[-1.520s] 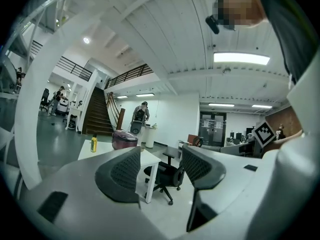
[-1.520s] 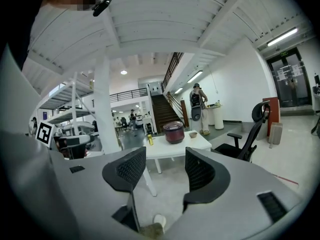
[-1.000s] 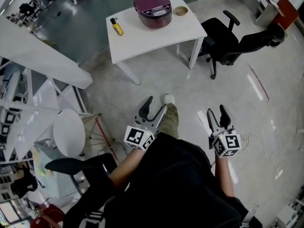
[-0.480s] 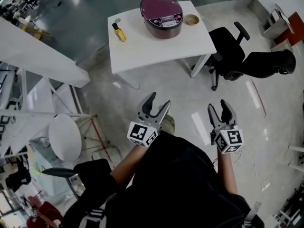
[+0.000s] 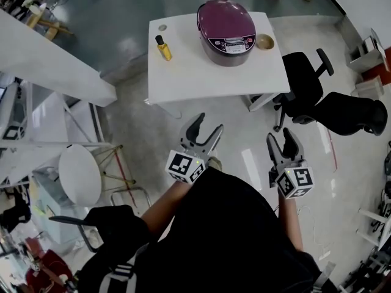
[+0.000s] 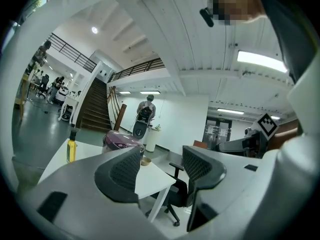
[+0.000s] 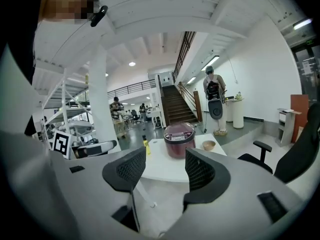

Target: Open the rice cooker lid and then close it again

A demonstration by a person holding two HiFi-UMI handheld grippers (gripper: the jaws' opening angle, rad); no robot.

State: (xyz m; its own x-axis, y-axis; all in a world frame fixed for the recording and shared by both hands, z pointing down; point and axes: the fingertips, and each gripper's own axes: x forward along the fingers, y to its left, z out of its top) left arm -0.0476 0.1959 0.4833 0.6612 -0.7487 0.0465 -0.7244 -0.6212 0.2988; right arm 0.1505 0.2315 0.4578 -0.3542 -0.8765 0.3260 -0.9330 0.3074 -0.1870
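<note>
A purple rice cooker [image 5: 226,31] with its lid down stands on a white table [image 5: 201,78] ahead of me. It also shows in the right gripper view as the rice cooker [image 7: 179,139] and partly behind a jaw in the left gripper view as the rice cooker [image 6: 120,140]. My left gripper [image 5: 206,127] and right gripper [image 5: 281,143] are both open and empty. They hover over the floor, well short of the table.
A yellow oil bottle [image 5: 163,47] and a small bowl [image 5: 264,41] share the table. Black office chairs [image 5: 311,96] stand to the table's right. A round white stool [image 5: 80,174] and shelving are at the left. A person [image 7: 214,100] stands beyond the table.
The table and rice cooker have come closer and lower in the head view as I walk toward them. Both grippers stay open and held in front.
</note>
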